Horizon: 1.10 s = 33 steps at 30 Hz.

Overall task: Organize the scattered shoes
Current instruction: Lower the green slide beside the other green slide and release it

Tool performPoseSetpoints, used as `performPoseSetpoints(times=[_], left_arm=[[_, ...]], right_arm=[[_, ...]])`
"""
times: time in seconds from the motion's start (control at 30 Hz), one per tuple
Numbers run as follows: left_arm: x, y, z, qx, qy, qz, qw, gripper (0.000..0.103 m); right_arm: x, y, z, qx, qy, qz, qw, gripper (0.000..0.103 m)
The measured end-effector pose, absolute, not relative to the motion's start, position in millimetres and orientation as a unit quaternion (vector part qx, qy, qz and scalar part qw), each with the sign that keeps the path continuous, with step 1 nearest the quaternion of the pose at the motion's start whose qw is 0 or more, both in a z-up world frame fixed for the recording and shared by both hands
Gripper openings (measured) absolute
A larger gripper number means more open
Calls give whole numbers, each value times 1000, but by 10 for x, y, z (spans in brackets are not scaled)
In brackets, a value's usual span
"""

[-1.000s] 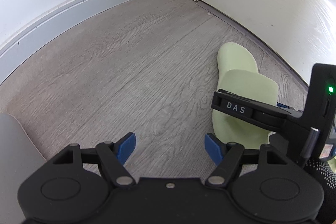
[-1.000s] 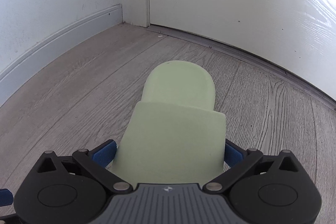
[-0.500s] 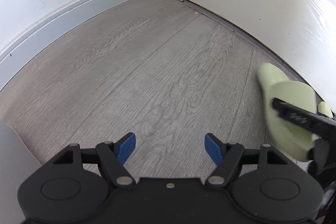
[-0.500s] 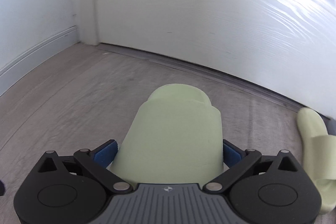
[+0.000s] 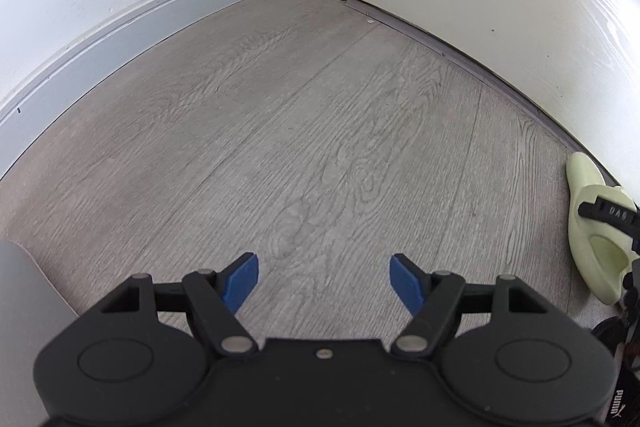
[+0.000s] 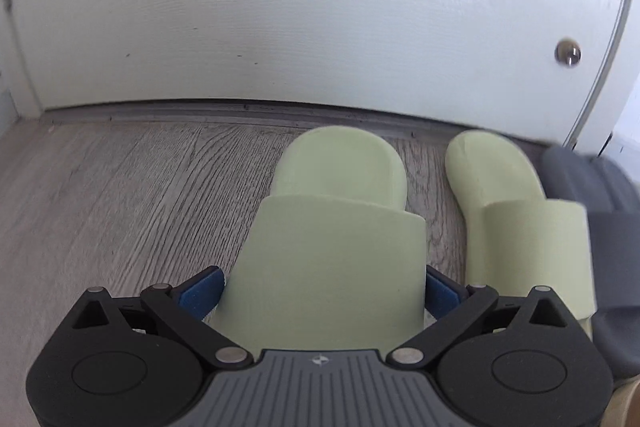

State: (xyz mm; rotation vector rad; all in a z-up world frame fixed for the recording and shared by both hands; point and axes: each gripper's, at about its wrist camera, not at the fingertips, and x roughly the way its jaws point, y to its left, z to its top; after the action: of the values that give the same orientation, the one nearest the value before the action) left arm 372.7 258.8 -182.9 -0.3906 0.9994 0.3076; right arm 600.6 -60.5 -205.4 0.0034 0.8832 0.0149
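Two green slides are showing by the big white door point(image 6: 320, 7). The grey wood floor point(image 5: 280, 147) is running from the door to the wall w/ the grey baseboard point(image 5: 140, 27). A grey slide point(image 6: 608, 227) is sitting at the far right, just beside the 2nd green slide point(image 6: 520, 211). That green one is lying on the floor w/ its toe near the door. The held green slide point(image 6: 332, 247) is pointing its toe at the door too, just left of its twin. The right gripper point(image 6: 320, 291) is squeezing it, blue pads on both sides of the strap. The left gripper point(image 5: 324, 279) is hanging over bare floor, fingers spread wide & holding nothing. A small round metal knob point(image 6: 568, 53) is sticking out low on the door.
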Motion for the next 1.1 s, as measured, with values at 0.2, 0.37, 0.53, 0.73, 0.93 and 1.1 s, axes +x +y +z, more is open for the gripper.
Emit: performPoseSetpoints(times=[0.2,0.37,0.53,0.73,0.93,1.1], left_arm=[[3737,2587,-1839,-186,475,149,847,73],[3745,2579,-1838,-185,476,149,847,73],[3760,2581,-1837,-185,477,148,846,73],[3756,2572,-1839,-184,478,149,846,73],[3741,2568,-1825,-185,478,138,847,73],[3709,2579,-1804,-213,474,105,848,73]], right_arm=[[6178,-708,-2065,33,450,-19,892,100],[6307,-845,-2056,38,461,-32,886,100],[6329,-910,-2055,34,469,-22,882,100],[6363,-892,-2079,13,477,-26,879,101],[6357,-967,-2026,34,485,-22,874,102],[5875,-1184,-1538,62,449,-14,891,102]])
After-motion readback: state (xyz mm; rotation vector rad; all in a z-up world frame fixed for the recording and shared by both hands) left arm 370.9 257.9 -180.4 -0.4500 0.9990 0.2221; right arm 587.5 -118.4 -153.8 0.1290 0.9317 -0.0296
